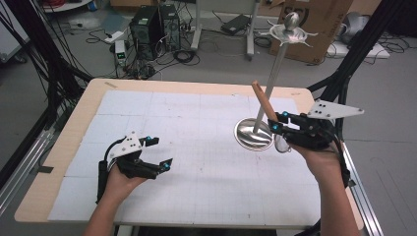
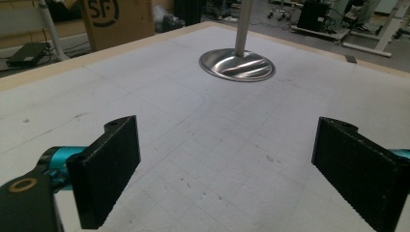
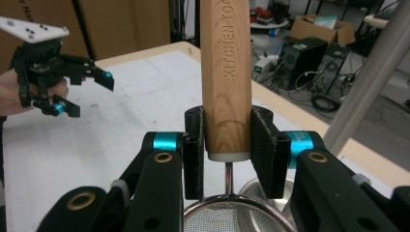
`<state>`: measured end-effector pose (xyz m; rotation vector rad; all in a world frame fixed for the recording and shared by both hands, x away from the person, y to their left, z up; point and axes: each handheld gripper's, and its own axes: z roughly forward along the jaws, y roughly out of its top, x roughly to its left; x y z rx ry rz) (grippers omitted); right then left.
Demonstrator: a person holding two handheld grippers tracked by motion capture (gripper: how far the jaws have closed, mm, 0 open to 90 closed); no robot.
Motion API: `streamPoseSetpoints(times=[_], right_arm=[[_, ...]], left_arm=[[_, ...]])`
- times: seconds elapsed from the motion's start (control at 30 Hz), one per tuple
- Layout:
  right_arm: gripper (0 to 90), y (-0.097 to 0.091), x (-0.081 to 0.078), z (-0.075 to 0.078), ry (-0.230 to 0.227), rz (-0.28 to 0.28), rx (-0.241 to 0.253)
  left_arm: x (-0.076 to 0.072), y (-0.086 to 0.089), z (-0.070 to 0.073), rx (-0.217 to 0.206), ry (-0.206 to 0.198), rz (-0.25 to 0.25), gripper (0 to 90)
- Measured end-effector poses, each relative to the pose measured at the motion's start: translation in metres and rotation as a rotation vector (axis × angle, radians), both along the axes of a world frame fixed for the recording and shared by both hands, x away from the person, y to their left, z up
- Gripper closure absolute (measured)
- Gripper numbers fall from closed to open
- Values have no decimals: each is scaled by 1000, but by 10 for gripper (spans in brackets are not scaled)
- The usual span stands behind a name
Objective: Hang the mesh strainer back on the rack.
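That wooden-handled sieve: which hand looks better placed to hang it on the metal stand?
Right, probably: its hand-held gripper is shut on the sieve's wooden handle beside the stand; the left hand-held gripper is open and farther away.

A stand [image 1: 254,133] sits on the table [image 1: 196,108] toward its right edge, about midway between near and far edges. Just right of the stand's base, the right hand-held gripper [image 1: 275,121] is above the table with a strainer [image 3: 227,63] between its jaws, handle tilted toward the far edge. The left hand-held gripper [image 1: 162,152] is near the left near corner, well apart from the stand.
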<state>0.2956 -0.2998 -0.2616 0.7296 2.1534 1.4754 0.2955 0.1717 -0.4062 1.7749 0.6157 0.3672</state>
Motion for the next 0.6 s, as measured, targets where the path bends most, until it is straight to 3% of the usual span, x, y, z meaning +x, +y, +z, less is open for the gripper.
streamPoseSetpoints(times=[0.6], right_arm=[[684,-35,-5,27,-95,-109,41]], left_arm=[[0,-1,0,13,-2,-7,105]])
